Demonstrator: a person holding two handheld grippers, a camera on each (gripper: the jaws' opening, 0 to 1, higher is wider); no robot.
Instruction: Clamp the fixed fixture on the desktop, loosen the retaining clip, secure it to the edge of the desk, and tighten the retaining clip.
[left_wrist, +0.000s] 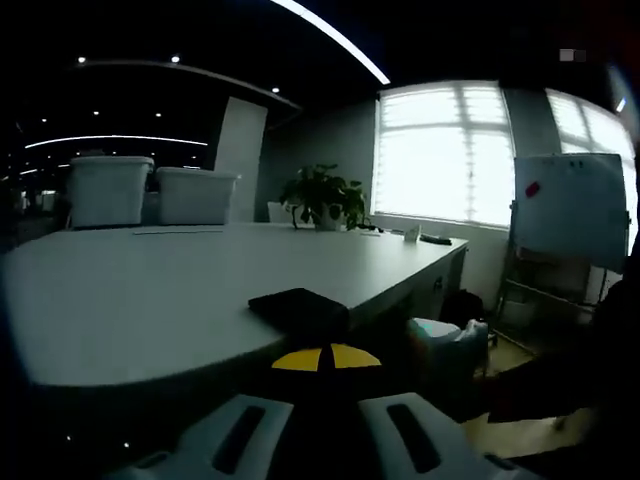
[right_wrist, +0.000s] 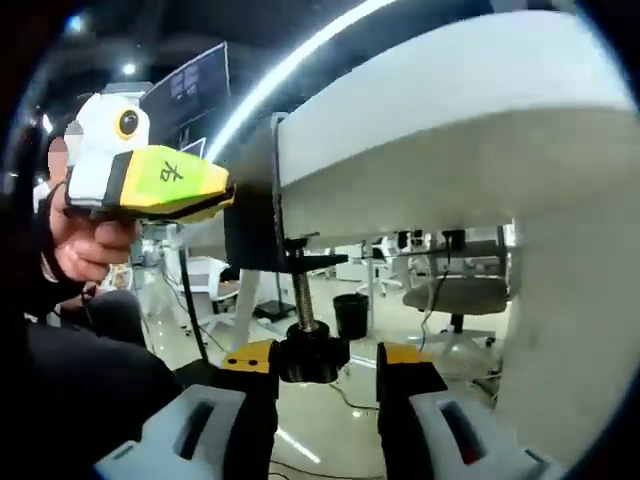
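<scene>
With the black metal clamp fixture (right_wrist: 262, 215) hooked over the white desk edge (right_wrist: 420, 140), the right gripper (right_wrist: 325, 375) closes on its black round screw knob (right_wrist: 312, 357) and the left gripper (right_wrist: 225, 195) pinches the bracket – a slipping knob could leave it loose.

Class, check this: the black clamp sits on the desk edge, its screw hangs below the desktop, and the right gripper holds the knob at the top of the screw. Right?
One slip. In the right gripper view the black clamp sits on the desk edge and its screw hangs below, but the knob is at the screw's bottom end, between the jaws of the right gripper.
</scene>
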